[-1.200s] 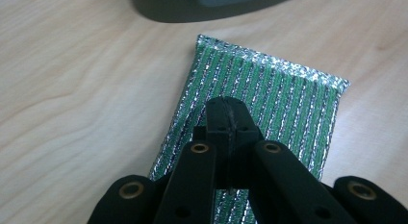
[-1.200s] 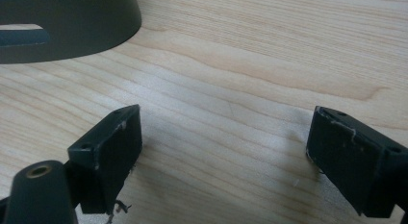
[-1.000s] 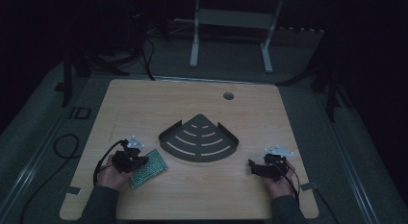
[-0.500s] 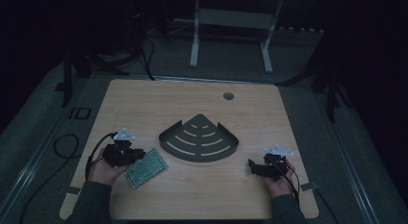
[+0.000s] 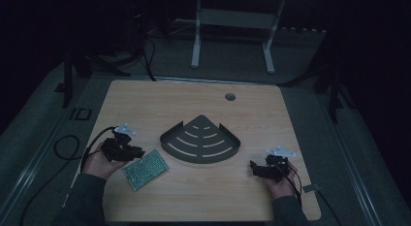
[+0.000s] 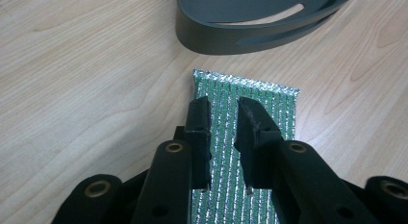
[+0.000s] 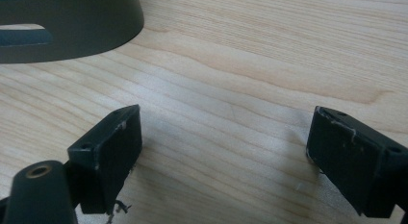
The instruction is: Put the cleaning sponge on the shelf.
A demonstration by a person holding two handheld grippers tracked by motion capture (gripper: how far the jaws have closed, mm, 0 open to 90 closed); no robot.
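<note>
My left gripper (image 6: 223, 120) jaws narrowly parted, pulled back over green ribbed board (image 5: 145, 169) | right gripper (image 7: 223, 152) wide open, unmoved | dark slotted fan-shaped tray (image 5: 200, 141)

Worktop (image 5: 145, 104): pale wood, wavy grain. Fan-shaped tray (image 5: 200, 141): dark grey, curved slots showing wood. Flat pouch (image 5: 145, 169): green, silver striped, shiny, quilted texture. Both grippers black; grey plates on top.

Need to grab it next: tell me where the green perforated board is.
In the high view, the green board lies flat on the table's front left, beside the left gripper and just left of the dark fan-shaped tray.
</note>
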